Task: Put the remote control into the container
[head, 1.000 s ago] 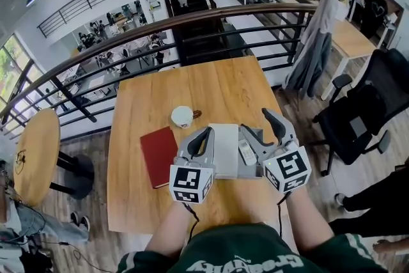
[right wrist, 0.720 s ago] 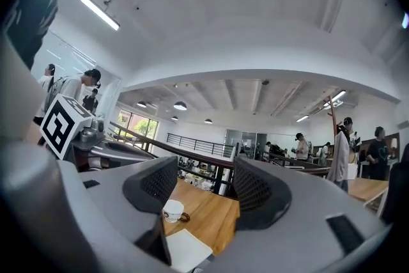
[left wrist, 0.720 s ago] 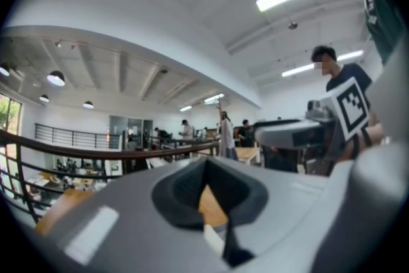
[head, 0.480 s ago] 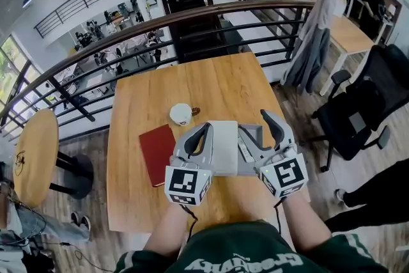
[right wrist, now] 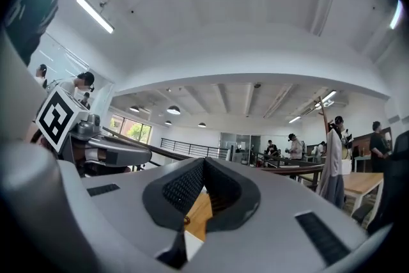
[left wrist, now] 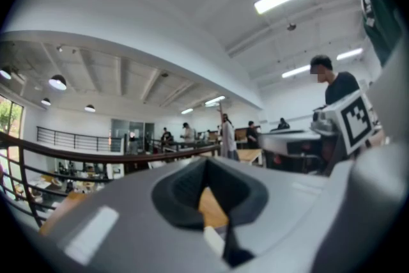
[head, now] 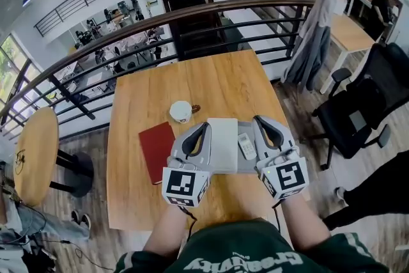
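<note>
The white remote control (head: 246, 146) lies flat on the grey container (head: 248, 164), just right of a white rectangular slab (head: 223, 144) that covers the container's middle. My right gripper (head: 258, 119) hovers immediately right of the remote; its jaws are shut with nothing between them, and in the right gripper view the gripper (right wrist: 204, 163) shows the pads meeting over bare wood. My left gripper (head: 206, 126) stands at the slab's left edge, also shut and empty, its tips pressed together in the left gripper view (left wrist: 204, 163).
A red book (head: 158, 153) lies left of the container. A white cup (head: 181, 112) sits beyond it on the wooden table (head: 211, 83). A black railing (head: 192, 29) borders the far edge. An office chair (head: 358, 118) stands right, a round table (head: 35, 153) left.
The right gripper's jaws have gone from wide open to shut, with nothing caught between them. Both grippers have drifted slightly left and closer to me. The remote stays put.
</note>
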`<state>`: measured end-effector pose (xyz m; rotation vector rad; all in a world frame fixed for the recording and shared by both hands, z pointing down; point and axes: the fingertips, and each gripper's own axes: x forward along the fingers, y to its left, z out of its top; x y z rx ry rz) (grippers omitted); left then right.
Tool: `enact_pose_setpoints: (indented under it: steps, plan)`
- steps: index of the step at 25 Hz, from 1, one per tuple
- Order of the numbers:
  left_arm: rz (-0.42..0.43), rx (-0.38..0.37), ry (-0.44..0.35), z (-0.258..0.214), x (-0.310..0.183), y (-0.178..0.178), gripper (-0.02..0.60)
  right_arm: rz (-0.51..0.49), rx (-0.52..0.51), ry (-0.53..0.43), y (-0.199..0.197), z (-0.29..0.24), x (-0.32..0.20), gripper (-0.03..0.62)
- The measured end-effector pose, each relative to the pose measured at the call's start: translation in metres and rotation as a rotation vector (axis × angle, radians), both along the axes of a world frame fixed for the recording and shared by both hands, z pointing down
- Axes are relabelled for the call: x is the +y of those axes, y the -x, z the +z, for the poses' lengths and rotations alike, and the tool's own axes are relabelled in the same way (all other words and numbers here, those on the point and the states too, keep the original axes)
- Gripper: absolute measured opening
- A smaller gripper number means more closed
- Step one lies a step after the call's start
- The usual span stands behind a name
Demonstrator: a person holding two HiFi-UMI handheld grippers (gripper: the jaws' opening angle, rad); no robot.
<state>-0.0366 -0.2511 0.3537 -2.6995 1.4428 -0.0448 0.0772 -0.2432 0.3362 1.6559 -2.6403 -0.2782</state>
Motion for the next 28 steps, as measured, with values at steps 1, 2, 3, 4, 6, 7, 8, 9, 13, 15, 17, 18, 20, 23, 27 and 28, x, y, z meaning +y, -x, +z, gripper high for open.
enact_pose_setpoints:
  steps: [1, 2, 3, 4, 6, 7, 8, 9, 13, 15, 17, 18, 20, 23, 27, 28]
  plan:
    - [0.001, 0.0, -0.001, 0.0, 0.001, 0.0, 0.0, -0.008, -0.009, 0.007, 0.0, 0.001, 0.0, 0.018]
    - [0.003, 0.001, -0.002, -0.001, 0.002, -0.001, 0.0, -0.014, -0.016, 0.014, 0.0, 0.002, 0.0, 0.018]
    - [0.004, 0.002, -0.002, -0.001, 0.004, -0.002, 0.0, -0.017, -0.019, 0.017, 0.0, 0.002, 0.001, 0.018]
    - [0.004, 0.003, -0.001, -0.001, 0.004, -0.002, 0.0, -0.018, -0.02, 0.017, 0.0, 0.002, 0.001, 0.018]
    - [0.002, 0.005, 0.001, 0.0, 0.005, -0.002, 0.0, -0.022, -0.02, 0.017, 0.001, 0.002, 0.002, 0.018]
    - [0.002, 0.005, 0.001, 0.0, 0.005, -0.002, 0.0, -0.026, -0.022, 0.018, 0.002, 0.002, 0.003, 0.018]
    - [0.003, 0.005, 0.0, 0.0, 0.006, -0.003, 0.0, -0.03, -0.026, 0.02, 0.003, 0.003, 0.003, 0.018]
    - [0.006, 0.004, -0.001, 0.0, 0.007, -0.003, 0.0, -0.035, -0.03, 0.022, 0.004, 0.003, 0.004, 0.018]
    - [0.0, 0.011, -0.016, -0.001, 0.01, -0.002, 0.0, -0.047, -0.03, 0.018, 0.01, 0.003, 0.006, 0.018]
    - [-0.001, 0.013, -0.015, -0.001, 0.01, -0.001, 0.0, -0.05, -0.018, 0.012, 0.013, 0.002, 0.008, 0.018]
    - [-0.001, 0.011, -0.012, -0.001, 0.01, -0.001, 0.0, -0.054, -0.009, 0.011, 0.015, 0.003, 0.009, 0.018]
    - [-0.001, 0.01, -0.011, -0.001, 0.011, -0.001, 0.0, -0.058, -0.008, 0.011, 0.017, 0.004, 0.01, 0.018]
    - [0.001, 0.011, -0.01, -0.001, 0.011, -0.001, 0.0, -0.062, -0.002, -0.001, 0.019, 0.003, 0.012, 0.018]
    - [0.005, 0.013, -0.009, 0.0, 0.014, -0.001, 0.0, -0.064, -0.001, -0.01, 0.02, 0.002, 0.016, 0.017]
    - [0.018, 0.011, -0.004, 0.001, 0.019, -0.002, 0.0, -0.053, -0.012, 0.004, 0.02, 0.002, 0.018, 0.017]
    - [0.019, 0.012, -0.004, 0.0, 0.02, -0.002, 0.0, -0.05, -0.012, 0.004, 0.02, 0.001, 0.018, 0.017]
